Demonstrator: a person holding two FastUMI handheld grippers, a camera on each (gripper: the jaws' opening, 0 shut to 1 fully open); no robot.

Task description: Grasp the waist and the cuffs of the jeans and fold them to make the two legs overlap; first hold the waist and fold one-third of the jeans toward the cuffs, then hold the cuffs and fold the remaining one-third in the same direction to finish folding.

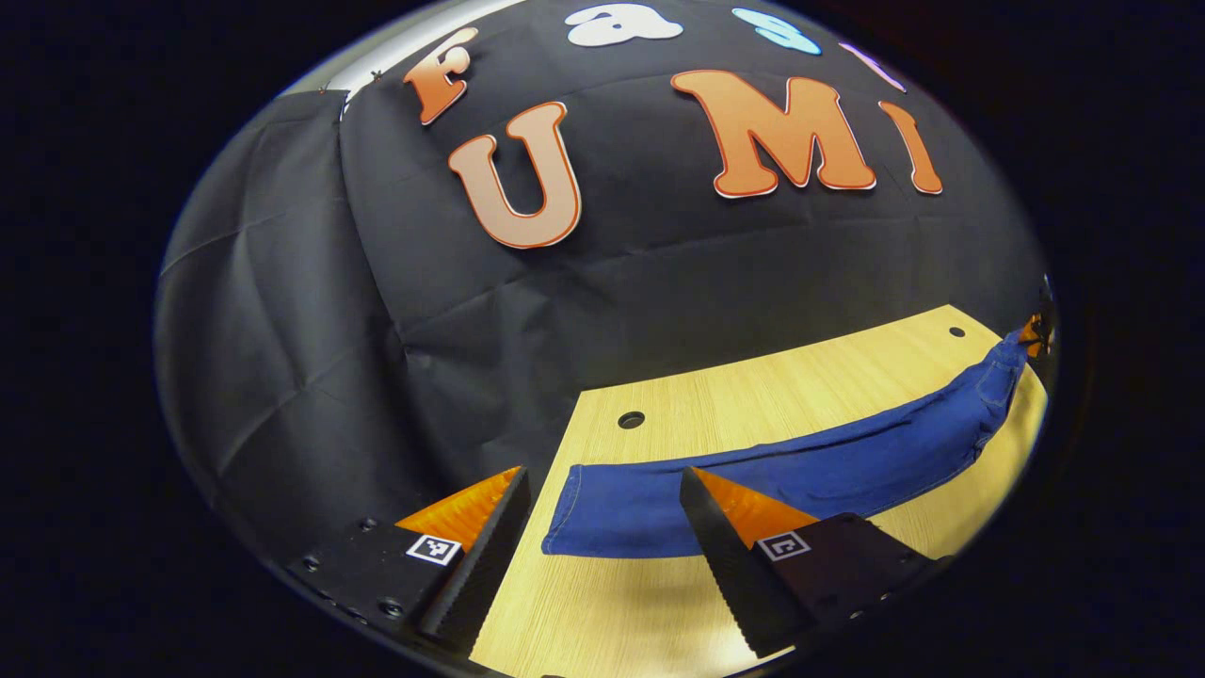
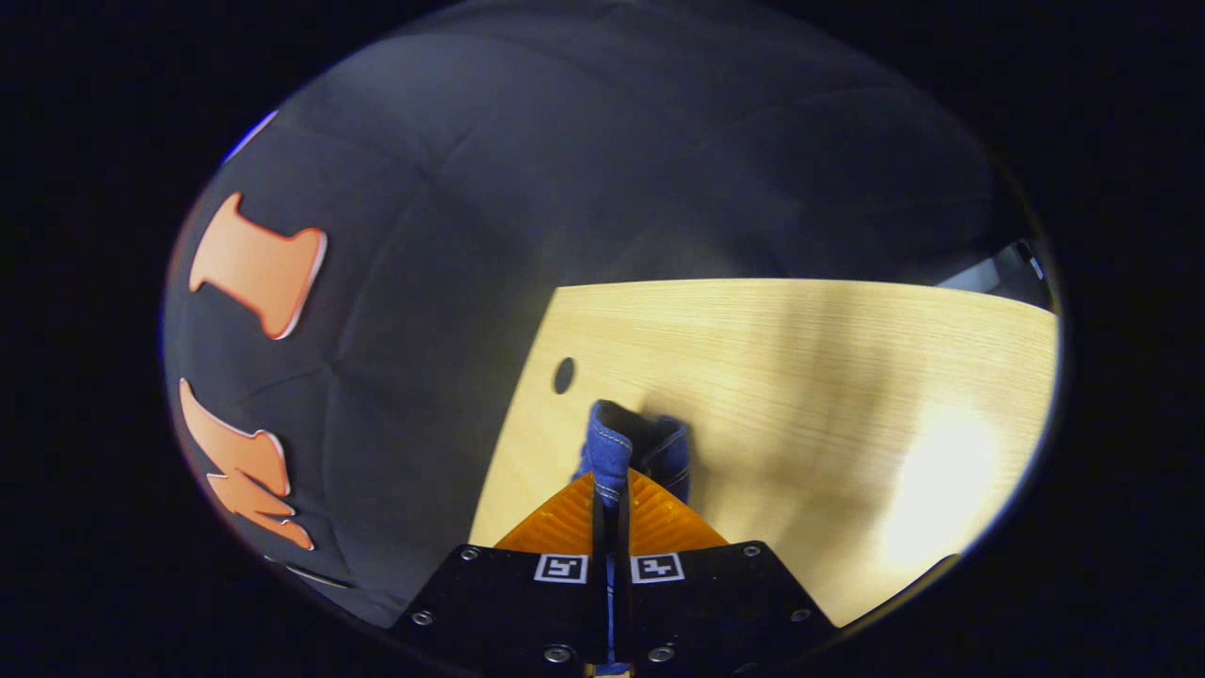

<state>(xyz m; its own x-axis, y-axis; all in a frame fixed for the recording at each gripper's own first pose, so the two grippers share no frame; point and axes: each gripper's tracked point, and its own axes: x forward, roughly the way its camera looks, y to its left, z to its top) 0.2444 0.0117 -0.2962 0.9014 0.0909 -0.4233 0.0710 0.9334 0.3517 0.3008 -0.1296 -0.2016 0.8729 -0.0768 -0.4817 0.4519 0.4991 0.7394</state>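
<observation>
Plainly the jeans (image 1: pixel 800 476) lie soft and limp along the wooden table (image 1: pixel 753 386), so with the right gripper (image 2: pixel 610 499) pinched on one bunched denim end, the wide-open left gripper (image 1: pixel 602 527) should probably take the near edge.

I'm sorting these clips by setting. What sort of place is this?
Most likely a recording booth, not a lived-in room: a black cloth wall backs a bare wooden table with round holes. Blue jeans lie on it, one end pinched in the right gripper; the left gripper is open.
</observation>
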